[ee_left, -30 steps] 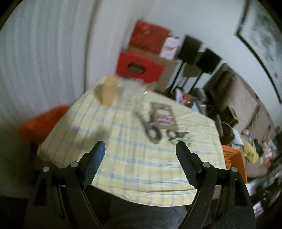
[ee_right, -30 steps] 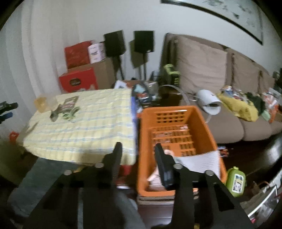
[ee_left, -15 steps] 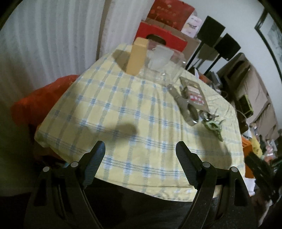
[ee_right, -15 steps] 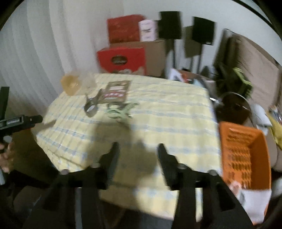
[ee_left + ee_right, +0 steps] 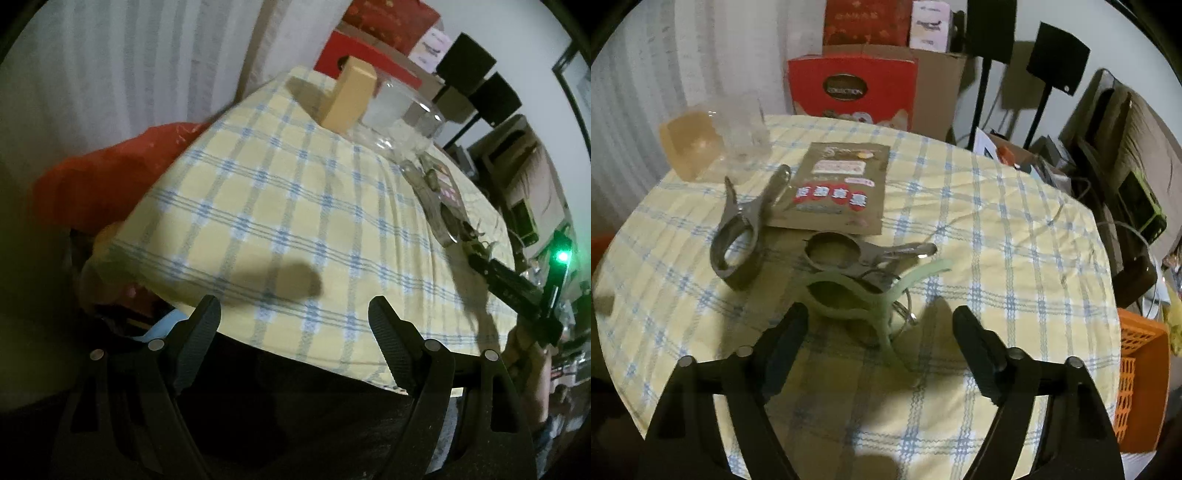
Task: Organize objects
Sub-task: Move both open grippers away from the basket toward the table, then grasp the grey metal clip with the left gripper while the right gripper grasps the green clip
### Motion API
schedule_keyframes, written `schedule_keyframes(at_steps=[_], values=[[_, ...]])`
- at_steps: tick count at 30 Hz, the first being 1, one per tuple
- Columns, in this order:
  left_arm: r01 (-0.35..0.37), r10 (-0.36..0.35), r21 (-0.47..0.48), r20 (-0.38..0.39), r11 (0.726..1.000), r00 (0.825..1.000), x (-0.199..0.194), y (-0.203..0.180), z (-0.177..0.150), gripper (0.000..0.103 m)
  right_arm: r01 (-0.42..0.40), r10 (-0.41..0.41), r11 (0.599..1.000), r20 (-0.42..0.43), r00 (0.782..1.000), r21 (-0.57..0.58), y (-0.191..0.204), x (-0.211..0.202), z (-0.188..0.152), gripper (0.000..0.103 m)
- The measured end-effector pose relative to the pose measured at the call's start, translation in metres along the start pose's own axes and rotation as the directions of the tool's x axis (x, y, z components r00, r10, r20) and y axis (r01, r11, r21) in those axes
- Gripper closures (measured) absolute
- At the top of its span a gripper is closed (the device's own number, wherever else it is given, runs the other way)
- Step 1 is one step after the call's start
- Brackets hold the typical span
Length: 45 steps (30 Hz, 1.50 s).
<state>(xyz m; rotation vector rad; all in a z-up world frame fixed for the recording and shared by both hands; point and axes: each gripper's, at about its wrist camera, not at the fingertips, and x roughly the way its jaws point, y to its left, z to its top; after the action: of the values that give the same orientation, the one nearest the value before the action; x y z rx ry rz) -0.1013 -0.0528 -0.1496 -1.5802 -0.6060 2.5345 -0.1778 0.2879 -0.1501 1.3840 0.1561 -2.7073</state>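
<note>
Pale-green clip (image 5: 864,295) before spread right tongs (image 5: 881,325)

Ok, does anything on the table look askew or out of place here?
Mildly. The green clip lies tangled with a grey clip and a wire ring, overlapping in a heap; another grey clip lies partly on the brown packet.

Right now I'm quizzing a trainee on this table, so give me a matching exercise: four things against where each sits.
Things:
1. green clip
2. brown packet
3. orange basket
4. tan block

Places:
A. off the table's right edge
B. far left corner, beside clear containers
C. nearest the right gripper
D. mid-table, flat, behind the clips

Pairs: 1-C, 2-D, 3-A, 4-B
</note>
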Motion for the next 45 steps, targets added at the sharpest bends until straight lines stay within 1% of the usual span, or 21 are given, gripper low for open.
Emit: schedule_keyframes(at_steps=[2, 4, 6, 7, 9, 12, 16, 17, 19, 21, 23, 26, 29, 31, 35, 37, 38, 39, 40, 43, 45], values=[[-0.012, 0.012, -0.005, 0.002, 1.000, 1.000, -0.003, 0.004, 0.001, 0.023, -0.035, 0.035, 0.999, -0.007, 0.999, 0.024, -0.002, 0.000, -0.003, 0.045], [-0.010, 0.010, -0.024, 0.002, 1.000, 1.000, -0.004, 0.008, 0.000, 0.023, -0.067, 0.067, 0.996, -0.003, 0.998, 0.052, -0.003, -0.008, -0.006, 0.071], [0.004, -0.004, -0.038, -0.004, 0.999, 1.000, -0.005, 0.008, 0.000, 0.023, -0.117, 0.118, 0.990, -0.005, 0.993, 0.085, -0.005, -0.016, -0.009, 0.086], [0.012, -0.012, -0.037, -0.002, 0.999, 1.000, -0.007, 0.006, 0.000, 0.023, -0.132, 0.133, 0.987, -0.003, 0.991, 0.092, -0.005, -0.021, -0.011, 0.091], [0.019, -0.019, -0.026, 0.004, 0.999, 1.000, -0.012, -0.001, 0.001, 0.023, -0.128, 0.127, 0.988, 0.008, 0.992, 0.086, -0.003, -0.030, -0.015, 0.094], [0.031, -0.031, 0.008, 0.018, 0.999, 0.999, -0.018, -0.019, 0.005, 0.023, -0.132, 0.131, 0.988, 0.009, 0.991, 0.087, 0.001, -0.045, -0.022, 0.094], [-0.017, 0.017, 0.045, 0.008, 0.999, 1.000, -0.003, -0.046, 0.020, 0.023, -0.143, 0.143, 0.988, -0.008, 0.990, 0.062, 0.007, -0.062, -0.036, 0.090], [-0.010, 0.010, 0.045, -0.001, 0.999, 1.000, 0.006, -0.056, 0.028, 0.023, -0.133, 0.133, 0.990, -0.007, 0.991, 0.045, 0.008, -0.065, -0.040, 0.086], [-0.019, 0.019, 0.081, -0.003, 0.997, 1.000, 0.023, -0.080, 0.039, 0.023, -0.097, 0.097, 0.995, -0.006, 0.995, 0.030, 0.006, -0.067, -0.048, 0.063], [-0.044, 0.046, 0.144, -0.013, 0.989, 0.999, 0.044, -0.105, 0.048, 0.023, -0.089, 0.090, 0.994, -0.001, 0.996, 0.058, -0.002, -0.066, -0.056, 0.062], [-0.074, 0.081, 0.191, -0.030, 0.979, 0.996, 0.072, -0.133, 0.056, 0.023, -0.121, 0.123, 0.986, -0.003, 0.992, 0.113, -0.014, -0.063, -0.062, 0.062], [-0.116, 0.117, 0.157, 0.002, 0.981, 0.993, 0.096, -0.156, 0.068, 0.023, -0.137, 0.138, 0.976, 0.007, 0.990, 0.166, -0.026, -0.061, -0.068, 0.062], [-0.151, 0.147, 0.117, 0.038, 0.982, 0.988, 0.110, -0.171, 0.080, 0.022, -0.129, 0.127, 0.977, 0.024, 0.992, 0.169, -0.031, -0.066, -0.070, 0.052], [-0.155, 0.152, 0.108, 0.039, 0.982, 0.988, 0.115, -0.178, 0.085, 0.020, -0.116, 0.111, 0.980, 0.041, 0.993, 0.163, -0.034, -0.071, -0.069, 0.050], [-0.195, 0.193, 0.162, 0.031, 0.967, 0.981, 0.131, -0.197, 0.089, 0.021, -0.131, 0.119, 0.974, 0.071, 0.990, 0.186, -0.045, -0.078, -0.067, 0.050], [-0.214, 0.215, 0.190, 0.012, 0.958, 0.976, 0.138, -0.202, 0.088, 0.039, -0.150, 0.135, 0.968, 0.084, 0.987, 0.202, -0.049, -0.081, -0.067, 0.050], [-0.233, 0.234, 0.209, 0.019, 0.950, 0.972, 0.139, -0.203, 0.086, 0.040, -0.152, 0.137, 0.967, 0.089, 0.987, 0.206, -0.051, -0.082, -0.067, 0.050], [-0.234, 0.234, 0.219, 0.026, 0.947, 0.972, 0.138, -0.206, 0.085, 0.046, -0.148, 0.132, 0.968, 0.090, 0.987, 0.205, -0.051, -0.084, -0.068, 0.050], [-0.223, 0.221, 0.234, 0.034, 0.946, 0.975, 0.135, -0.206, 0.080, 0.060, -0.143, 0.127, 0.969, 0.089, 0.988, 0.199, -0.052, -0.085, -0.069, 0.050], [-0.203, 0.205, 0.260, 0.020, 0.944, 0.978, 0.124, -0.201, 0.068, 0.070, -0.129, 0.113, 0.974, 0.092, 0.989, 0.185, -0.053, -0.086, -0.071, 0.050], [-0.190, 0.194, 0.266, 0.012, 0.945, 0.981, 0.115, -0.195, 0.060, 0.070, -0.117, 0.102, 0.976, 0.087, 0.991, 0.183, -0.054, -0.085, -0.072, 0.050]])
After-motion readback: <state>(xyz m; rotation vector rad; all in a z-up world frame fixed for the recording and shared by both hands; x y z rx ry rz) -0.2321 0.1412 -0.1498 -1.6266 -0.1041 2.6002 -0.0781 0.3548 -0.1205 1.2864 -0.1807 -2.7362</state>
